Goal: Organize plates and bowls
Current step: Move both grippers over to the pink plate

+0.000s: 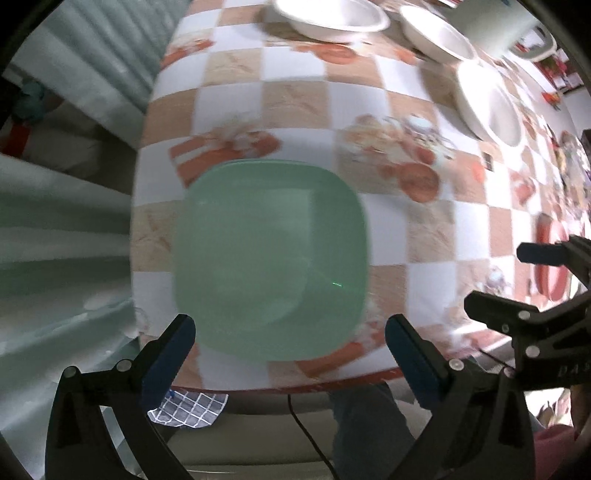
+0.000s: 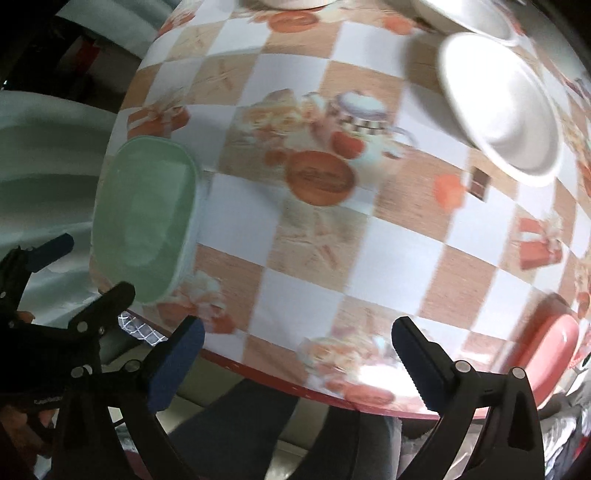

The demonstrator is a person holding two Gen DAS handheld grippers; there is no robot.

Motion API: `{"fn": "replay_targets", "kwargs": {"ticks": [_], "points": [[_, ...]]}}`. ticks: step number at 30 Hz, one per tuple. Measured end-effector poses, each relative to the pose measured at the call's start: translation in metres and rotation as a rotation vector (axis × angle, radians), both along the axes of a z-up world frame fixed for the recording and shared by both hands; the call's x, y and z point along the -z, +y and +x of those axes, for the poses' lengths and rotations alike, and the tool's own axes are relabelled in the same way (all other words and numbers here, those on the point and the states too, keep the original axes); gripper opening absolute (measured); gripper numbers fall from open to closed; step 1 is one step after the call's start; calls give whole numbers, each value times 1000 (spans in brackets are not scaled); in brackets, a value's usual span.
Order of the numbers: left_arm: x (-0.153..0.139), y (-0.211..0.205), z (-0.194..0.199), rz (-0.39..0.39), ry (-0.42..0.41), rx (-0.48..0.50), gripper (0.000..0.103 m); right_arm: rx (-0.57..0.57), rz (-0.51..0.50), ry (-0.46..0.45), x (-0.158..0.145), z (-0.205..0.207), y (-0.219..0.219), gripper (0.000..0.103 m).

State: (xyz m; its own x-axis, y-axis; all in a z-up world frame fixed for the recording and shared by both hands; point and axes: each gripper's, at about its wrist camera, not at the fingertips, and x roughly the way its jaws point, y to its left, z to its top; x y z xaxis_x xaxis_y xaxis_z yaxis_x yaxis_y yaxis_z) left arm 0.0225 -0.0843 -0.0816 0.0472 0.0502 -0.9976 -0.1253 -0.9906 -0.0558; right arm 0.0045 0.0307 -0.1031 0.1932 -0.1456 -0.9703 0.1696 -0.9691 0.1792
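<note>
A green square plate lies on the checkered tablecloth near the front edge; a second green rim shows under it. My left gripper is open, empty, hovering just short of the plate. The plate also shows in the right wrist view at the left. My right gripper is open and empty above the table's front edge. Three white bowls stand at the far side; one bowl shows in the right wrist view. A red plate lies at the right.
The table edge with a red border runs close below both grippers. A checked cloth hangs under the edge. Curtains lie to the left. The other gripper is at the right of the left wrist view.
</note>
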Motion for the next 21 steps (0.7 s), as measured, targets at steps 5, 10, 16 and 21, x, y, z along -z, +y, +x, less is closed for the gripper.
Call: {"fn": "replay_targets", "kwargs": {"ticks": [5, 10, 16, 21], "points": [[-10, 30, -3, 25, -22, 66, 103, 39, 12, 1, -14, 14, 38, 102], [-21, 70, -10, -6, -10, 163, 103, 124, -3, 1, -18, 12, 75, 102], [-26, 124, -17, -10, -10, 281, 103, 253, -17, 22, -44, 15, 141, 102], [-28, 169, -15, -15, -15, 382, 103, 384, -10, 22, -50, 32, 196, 102]]}}
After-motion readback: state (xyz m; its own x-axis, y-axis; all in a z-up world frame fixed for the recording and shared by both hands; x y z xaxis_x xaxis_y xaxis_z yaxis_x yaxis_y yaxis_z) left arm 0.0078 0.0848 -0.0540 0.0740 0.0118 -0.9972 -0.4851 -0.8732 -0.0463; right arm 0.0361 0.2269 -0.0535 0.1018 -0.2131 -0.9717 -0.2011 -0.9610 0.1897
